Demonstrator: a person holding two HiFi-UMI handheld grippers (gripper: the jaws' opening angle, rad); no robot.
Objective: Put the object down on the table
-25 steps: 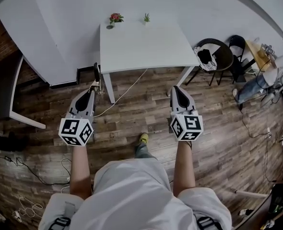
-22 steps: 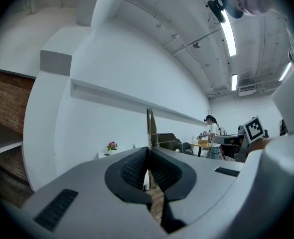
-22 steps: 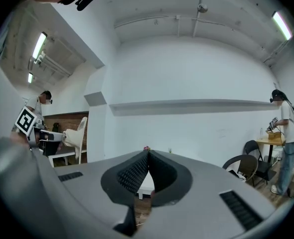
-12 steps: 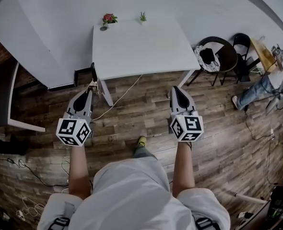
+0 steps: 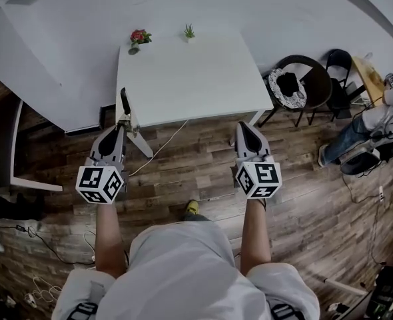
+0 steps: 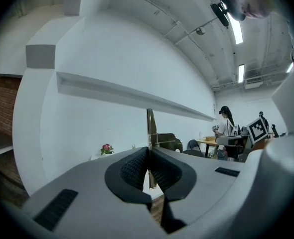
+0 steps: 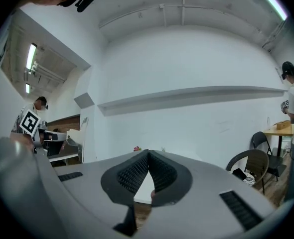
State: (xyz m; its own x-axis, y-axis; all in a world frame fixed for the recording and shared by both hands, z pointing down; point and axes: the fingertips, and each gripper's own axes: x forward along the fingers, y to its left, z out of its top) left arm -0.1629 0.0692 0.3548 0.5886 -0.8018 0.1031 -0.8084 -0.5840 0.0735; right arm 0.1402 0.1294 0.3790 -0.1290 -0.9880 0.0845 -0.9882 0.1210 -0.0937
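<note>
My left gripper (image 5: pixel 124 121) is shut on a slim, flat tool (image 5: pixel 124 103) whose dark end sticks up past the fingertips, just in front of the white table's (image 5: pixel 183 72) near left corner. In the left gripper view the tool (image 6: pixel 151 127) rises as a thin upright strip from between the closed pads of the left gripper (image 6: pixel 148 151). My right gripper (image 5: pixel 242 127) hangs over the wooden floor short of the table's front edge. The right gripper (image 7: pixel 148 154) is shut with nothing in it. Both are held level, a body's width apart.
A red flower pot (image 5: pixel 138 37) and a small green plant (image 5: pixel 189 31) stand at the table's far edge. Dark chairs (image 5: pixel 296 85) sit right of the table, and a person (image 5: pixel 373 129) is farther right. Cables (image 5: pixel 33 235) lie on the floor at left.
The table has drawn nearer and shifted left in the head view as the person walks toward it. Both grippers keep their pose, the left one still holding the tool.
</note>
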